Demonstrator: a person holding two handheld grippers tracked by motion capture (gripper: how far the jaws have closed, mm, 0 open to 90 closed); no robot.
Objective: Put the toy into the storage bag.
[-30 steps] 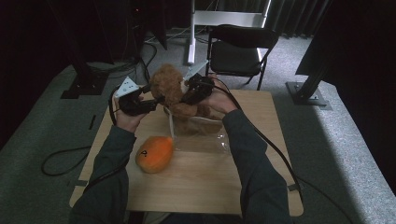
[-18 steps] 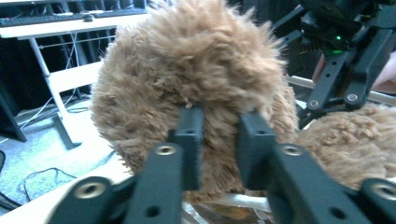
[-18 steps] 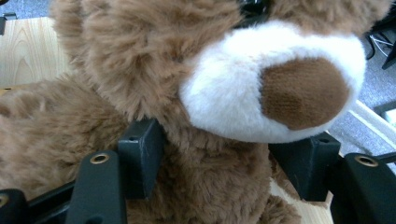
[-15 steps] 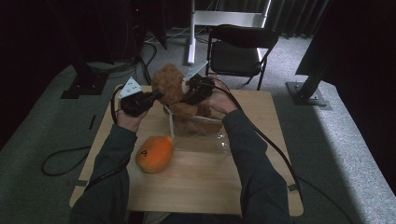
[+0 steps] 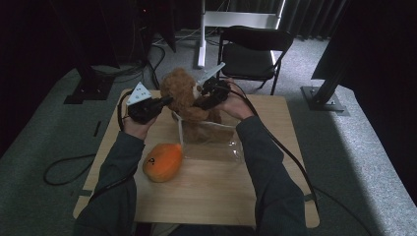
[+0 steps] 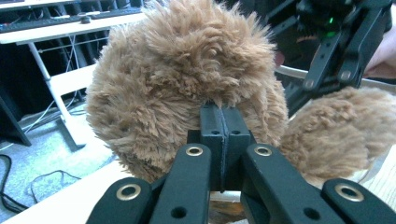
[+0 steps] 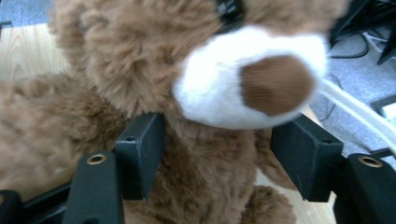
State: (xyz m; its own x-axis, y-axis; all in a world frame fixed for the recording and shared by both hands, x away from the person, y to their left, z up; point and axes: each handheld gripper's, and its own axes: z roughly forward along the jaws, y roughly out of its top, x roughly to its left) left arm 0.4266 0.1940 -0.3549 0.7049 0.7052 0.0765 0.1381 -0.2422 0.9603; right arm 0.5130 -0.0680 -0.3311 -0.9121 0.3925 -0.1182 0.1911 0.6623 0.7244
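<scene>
Wooden surface (image 5: 216, 191) carries an orange plush (image 5: 163, 162); the left gripper (image 6: 223, 122) is clenched against the teddy bear (image 5: 184, 93), whose neck the right gripper (image 7: 219, 154) grasps.

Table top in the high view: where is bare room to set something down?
The table is bare along its right side and across the near strip between the sleeves. The far middle is crowded: teddy bear, clear bag and both tongs; the orange plush takes the near left.
</scene>
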